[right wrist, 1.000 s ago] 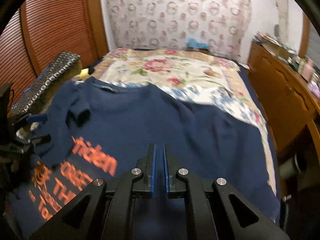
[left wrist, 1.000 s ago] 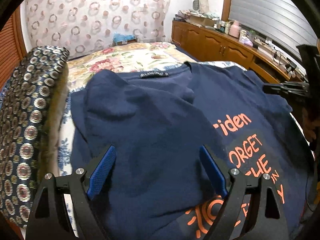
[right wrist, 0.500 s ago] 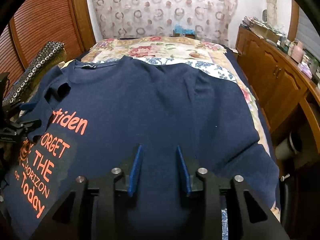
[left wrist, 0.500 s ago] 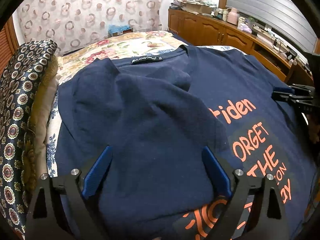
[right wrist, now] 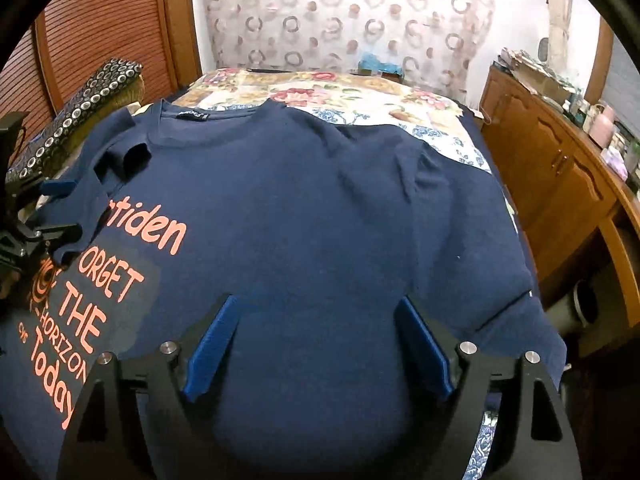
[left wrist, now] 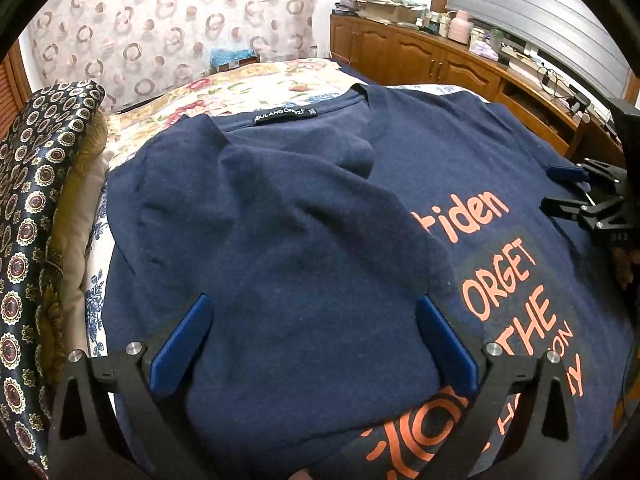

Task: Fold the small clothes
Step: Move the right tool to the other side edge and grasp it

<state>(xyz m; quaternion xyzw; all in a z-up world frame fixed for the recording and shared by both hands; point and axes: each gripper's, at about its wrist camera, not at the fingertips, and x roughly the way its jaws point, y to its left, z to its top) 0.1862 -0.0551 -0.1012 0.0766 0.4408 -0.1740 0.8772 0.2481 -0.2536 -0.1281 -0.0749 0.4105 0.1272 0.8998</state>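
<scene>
Blue pads on your left gripper stand as wide apart as they go, low in its view, with nothing pinched between them; they have just been opening and only frame the folded-over side of the navy T-shirt lying beneath. Your right gripper shows the same picture from its own camera: its jaws have just been spreading, the pads are clear of the cloth, and plain navy fabric fills the gap. Both tools point steeply down at the shirt, which reads as a release after a fold, judging by how one side panel and its sleeve already lie across the chest, covering the start of the orange print. The other sleeve, at the right of the right-hand view, is spread flat and unfolded, so that side looks like your next job. The shirt sits spread on the floral bedspread, collar towards the curtain, giving you a flat surface to crease against. A patterned cushion borders the left edge.
</scene>
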